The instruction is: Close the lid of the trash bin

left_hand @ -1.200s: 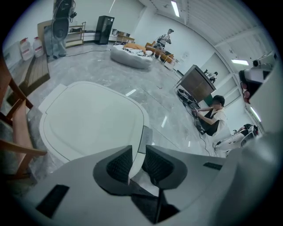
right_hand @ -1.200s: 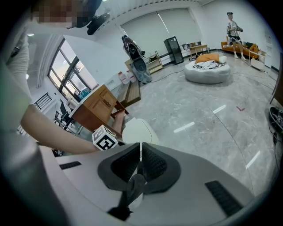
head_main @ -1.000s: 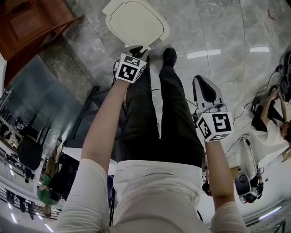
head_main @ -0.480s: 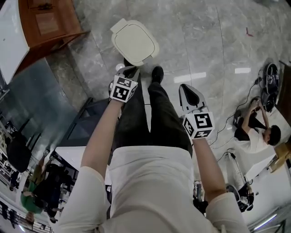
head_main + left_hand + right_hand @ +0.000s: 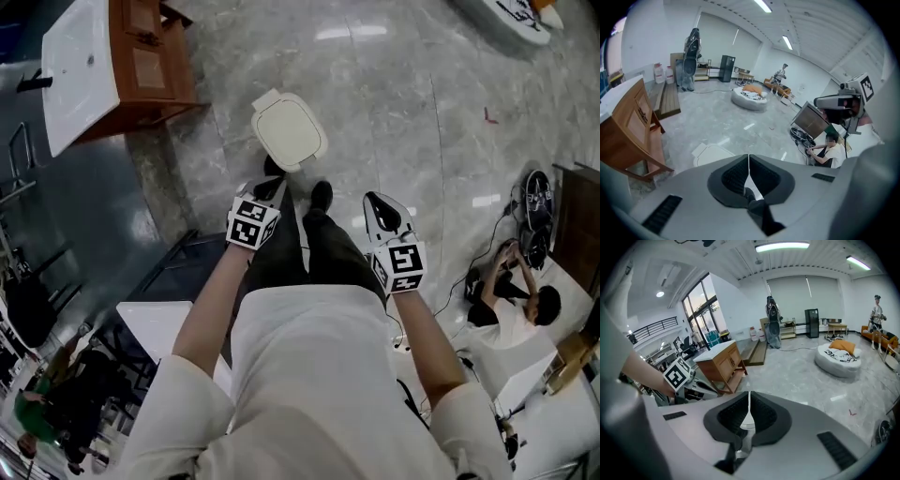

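Observation:
The trash bin [image 5: 289,129] stands on the marble floor with its white lid [image 5: 710,153] lying flat and closed. My left gripper [image 5: 272,187] hangs above the floor just in front of the bin, clear of the lid. Its jaws have just been closing and now meet with nothing between them [image 5: 748,157]. My right gripper [image 5: 384,211] is held off to the right of the bin, beside my right shoe [image 5: 321,195]. Its jaws [image 5: 749,394] are also shut and hold nothing.
A wooden cabinet with a white basin top [image 5: 112,66] stands left of the bin. A person sits on the floor at the right [image 5: 511,314] among cables and gear. A round white cushion [image 5: 749,98] lies farther across the room.
Both grippers have risen away from the floor, and the left one has left the front edge of the lid. The bin now looks smaller and farther off.

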Demonstrator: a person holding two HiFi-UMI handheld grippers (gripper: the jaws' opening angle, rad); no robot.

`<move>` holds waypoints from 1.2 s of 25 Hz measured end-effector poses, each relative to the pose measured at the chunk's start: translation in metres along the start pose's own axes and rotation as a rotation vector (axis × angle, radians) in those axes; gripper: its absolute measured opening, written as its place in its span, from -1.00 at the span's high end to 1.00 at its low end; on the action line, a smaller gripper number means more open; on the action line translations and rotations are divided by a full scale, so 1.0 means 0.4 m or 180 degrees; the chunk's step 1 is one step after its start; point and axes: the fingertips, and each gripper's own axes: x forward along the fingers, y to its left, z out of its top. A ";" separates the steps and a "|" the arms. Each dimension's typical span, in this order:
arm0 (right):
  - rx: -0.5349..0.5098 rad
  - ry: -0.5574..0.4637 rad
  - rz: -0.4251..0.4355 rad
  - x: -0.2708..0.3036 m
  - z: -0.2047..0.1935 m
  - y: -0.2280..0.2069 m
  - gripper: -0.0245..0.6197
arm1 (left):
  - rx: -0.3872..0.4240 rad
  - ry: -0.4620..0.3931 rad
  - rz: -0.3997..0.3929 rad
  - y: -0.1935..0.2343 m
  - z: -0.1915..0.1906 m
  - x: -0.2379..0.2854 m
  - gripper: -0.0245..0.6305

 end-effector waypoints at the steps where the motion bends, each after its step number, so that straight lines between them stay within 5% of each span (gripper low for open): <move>1: -0.0066 -0.0024 0.0044 -0.011 0.016 0.011 0.81 | 0.0010 -0.0049 0.0008 -0.012 0.010 -0.031 0.85; 11: -0.0615 -0.0077 0.0498 -0.092 0.088 0.119 0.81 | -0.0017 -0.0622 0.0332 -0.091 0.063 -0.299 0.86; 17: -0.0536 -0.0128 0.0624 -0.129 0.120 0.183 0.81 | -0.0149 -0.0926 0.0555 -0.105 0.064 -0.437 0.86; 25: -0.0800 -0.0262 0.0623 -0.160 0.149 0.287 0.81 | -0.0295 -0.1225 0.0621 -0.117 0.013 -0.570 0.86; 30: -0.1008 -0.0379 0.0516 -0.205 0.139 0.344 0.81 | -0.0175 -0.1434 0.0604 -0.156 -0.018 -0.648 0.86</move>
